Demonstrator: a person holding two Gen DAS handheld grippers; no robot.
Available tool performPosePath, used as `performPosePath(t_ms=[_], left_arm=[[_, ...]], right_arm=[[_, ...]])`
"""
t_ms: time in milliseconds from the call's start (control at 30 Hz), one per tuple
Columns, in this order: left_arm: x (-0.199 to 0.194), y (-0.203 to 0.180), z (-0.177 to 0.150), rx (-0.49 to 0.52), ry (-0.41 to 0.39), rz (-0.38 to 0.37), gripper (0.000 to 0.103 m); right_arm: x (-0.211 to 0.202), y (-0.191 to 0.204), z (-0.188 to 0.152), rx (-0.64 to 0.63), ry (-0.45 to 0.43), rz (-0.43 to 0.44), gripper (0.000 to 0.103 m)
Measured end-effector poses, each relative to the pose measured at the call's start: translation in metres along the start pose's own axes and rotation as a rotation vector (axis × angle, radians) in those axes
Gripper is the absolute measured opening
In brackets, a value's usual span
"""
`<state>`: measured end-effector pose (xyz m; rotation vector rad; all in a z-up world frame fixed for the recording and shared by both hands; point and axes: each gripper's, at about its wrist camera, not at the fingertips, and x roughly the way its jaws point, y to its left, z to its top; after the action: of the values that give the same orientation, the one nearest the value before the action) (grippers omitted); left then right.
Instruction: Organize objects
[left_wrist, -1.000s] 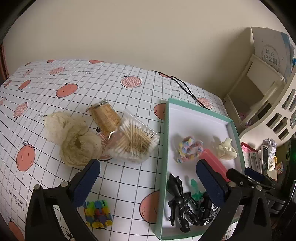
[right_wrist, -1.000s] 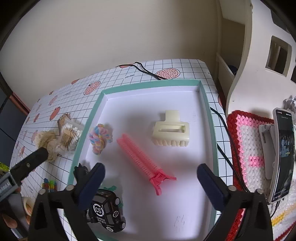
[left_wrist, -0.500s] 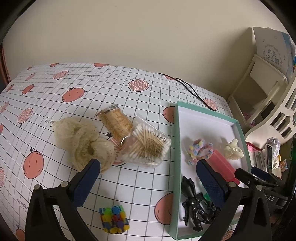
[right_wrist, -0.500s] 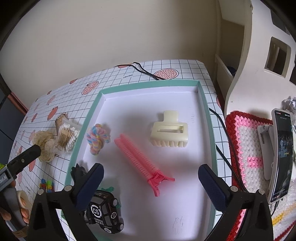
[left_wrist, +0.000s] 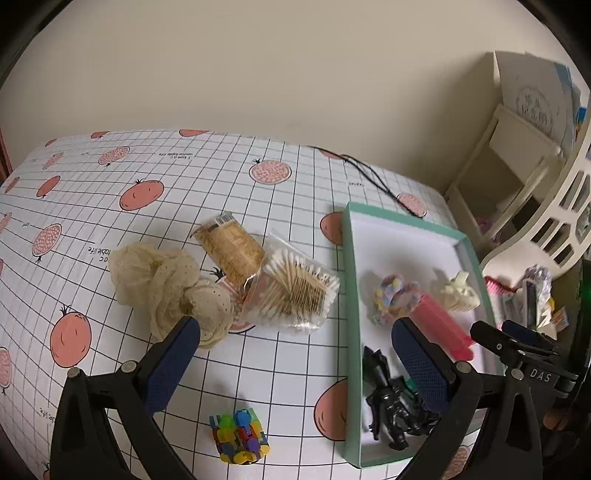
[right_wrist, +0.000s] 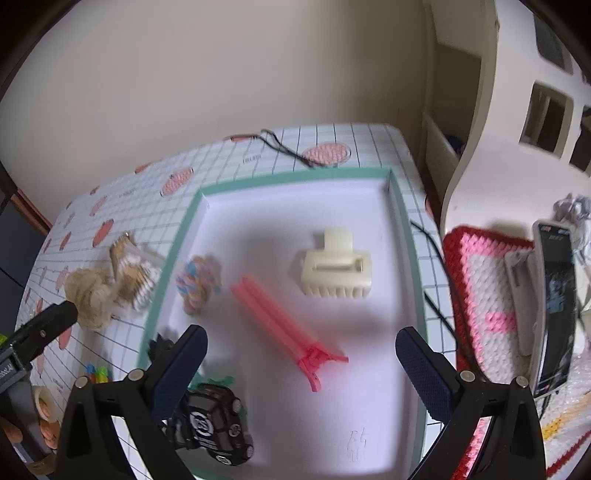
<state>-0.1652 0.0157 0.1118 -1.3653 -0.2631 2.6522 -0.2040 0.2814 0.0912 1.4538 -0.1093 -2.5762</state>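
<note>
My left claw (left_wrist: 293, 350) hangs open and empty above the swabs (left_wrist: 295, 291), scrunchie (left_wrist: 166, 284) and snack (left_wrist: 231, 249), all loose beside the tray (left_wrist: 349, 295). My right claw (right_wrist: 301, 360) hangs open over it. Next, I judge: lower onto the swabs.

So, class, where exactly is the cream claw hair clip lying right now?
In the right wrist view, the cream claw clip lies inside the green-rimmed tray, toward its far right side, just beyond the pink clip.

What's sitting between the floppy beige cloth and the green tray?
In the left wrist view, a brown snack packet and a clear bag of cotton swabs lie between the beige cloth and the tray.
</note>
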Motion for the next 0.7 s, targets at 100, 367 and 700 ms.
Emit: performPosePath(t_ms=[100, 367, 700], left_arm=[[-0.007, 0.003, 0.003, 0.002, -0.016, -0.012, 0.103], [-0.039, 0.029, 0.016, 0.0, -0.069, -0.025, 0.103], [-0.045, 0.079, 0.018, -0.087, -0.036, 0.021, 0.103]], right_arm=[[-0.014, 0.007, 0.007, 0.004, -0.036, 0.009, 0.103], [-0.038, 0.043, 0.019, -0.026, -0.099, 0.054, 0.103], [-0.042, 0.102, 0.018, -0.097, -0.092, 0.115, 0.103]])
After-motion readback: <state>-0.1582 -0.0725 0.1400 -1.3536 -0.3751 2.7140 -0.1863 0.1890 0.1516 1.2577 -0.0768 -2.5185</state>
